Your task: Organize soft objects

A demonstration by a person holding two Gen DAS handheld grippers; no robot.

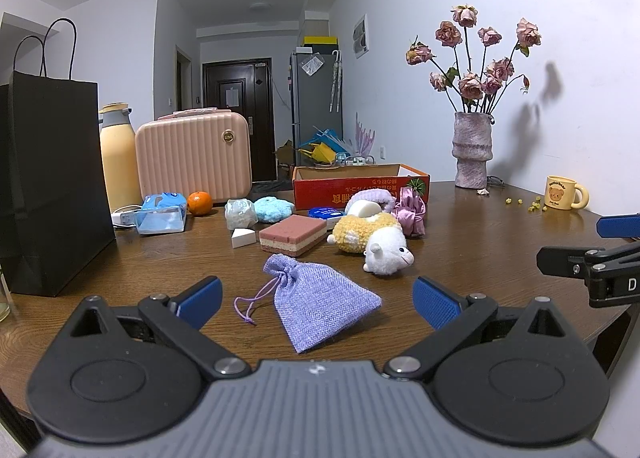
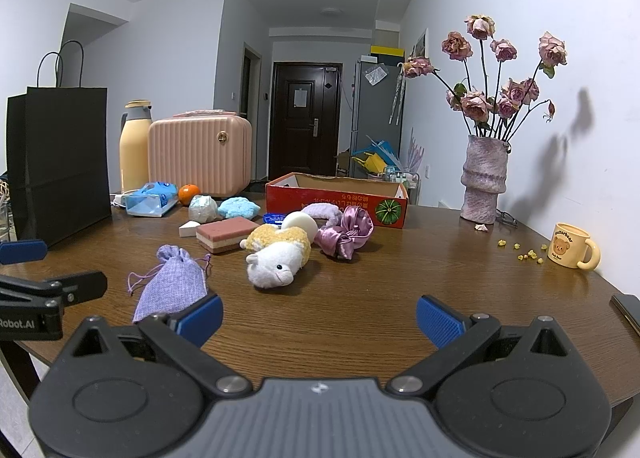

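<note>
A lavender drawstring pouch (image 1: pixel 320 304) lies on the wooden table right in front of my open, empty left gripper (image 1: pixel 318 304); it also shows in the right wrist view (image 2: pixel 172 286). Behind it lie a plush sheep (image 1: pixel 376 240), a pink layered sponge (image 1: pixel 292 234), a purple satin scrunchie (image 1: pixel 410 208), a blue fluffy pad (image 1: pixel 272 209) and a white wedge sponge (image 1: pixel 243 237). An open red cardboard box (image 1: pixel 360 182) stands behind them. My right gripper (image 2: pixel 318 316) is open and empty, above bare table in front of the sheep (image 2: pixel 276 258).
A black paper bag (image 1: pixel 52 186), a yellow flask (image 1: pixel 116 158), a pink case (image 1: pixel 194 156), a tissue pack (image 1: pixel 162 214) and an orange (image 1: pixel 199 203) stand at the left. A vase of dried roses (image 1: pixel 472 150) and a yellow mug (image 1: pixel 564 192) stand at the right.
</note>
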